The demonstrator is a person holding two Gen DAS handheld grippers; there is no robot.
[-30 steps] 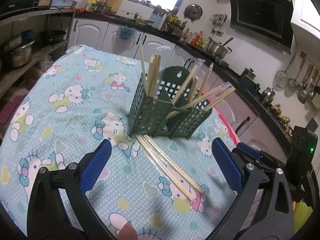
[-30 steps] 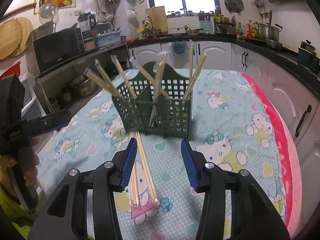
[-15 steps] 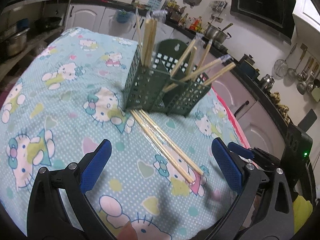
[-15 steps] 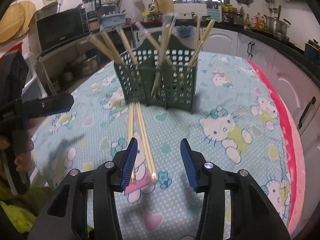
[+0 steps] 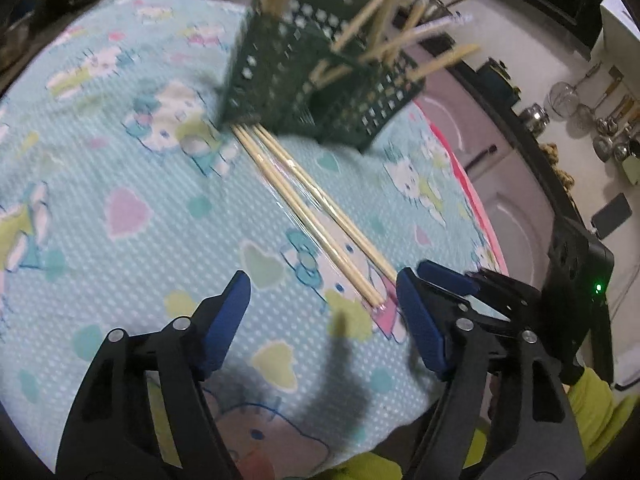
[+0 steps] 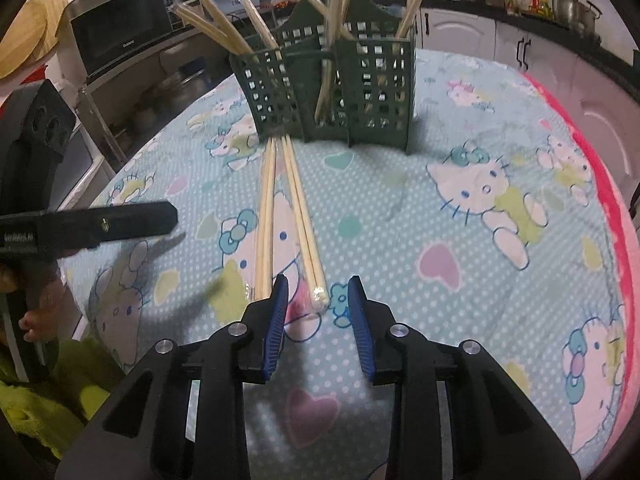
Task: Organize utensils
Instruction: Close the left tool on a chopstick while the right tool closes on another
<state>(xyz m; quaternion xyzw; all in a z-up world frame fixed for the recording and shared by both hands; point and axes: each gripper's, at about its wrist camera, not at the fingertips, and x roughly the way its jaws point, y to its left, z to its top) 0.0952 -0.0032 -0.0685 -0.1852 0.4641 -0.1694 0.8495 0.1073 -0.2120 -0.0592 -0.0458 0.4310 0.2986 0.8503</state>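
Note:
A dark green perforated utensil holder point(image 6: 336, 88) point(image 5: 316, 80) stands on the table with several wrapped chopstick pairs upright in it. Two wrapped pairs of chopsticks point(image 6: 288, 216) point(image 5: 312, 216) lie flat on the cloth, running from the holder's base toward me. My right gripper point(image 6: 318, 312) is open and low, its fingertips either side of the near end of the right-hand pair. My left gripper point(image 5: 324, 320) is open wide, hovering just before the near ends of the chopsticks. The left gripper's body also shows in the right wrist view point(image 6: 92, 224).
The table wears a blue Hello Kitty cloth point(image 6: 480, 208) with a pink edge on the right. Kitchen counters, a microwave point(image 6: 120, 36) and pots point(image 6: 568, 4) surround the table. Hanging ladles point(image 5: 600, 116) are on the far wall.
Both grippers have dropped lower and moved forward toward the chopsticks lying on the cloth. The right gripper now straddles the near end of one pair. The left wrist view is motion-blurred.

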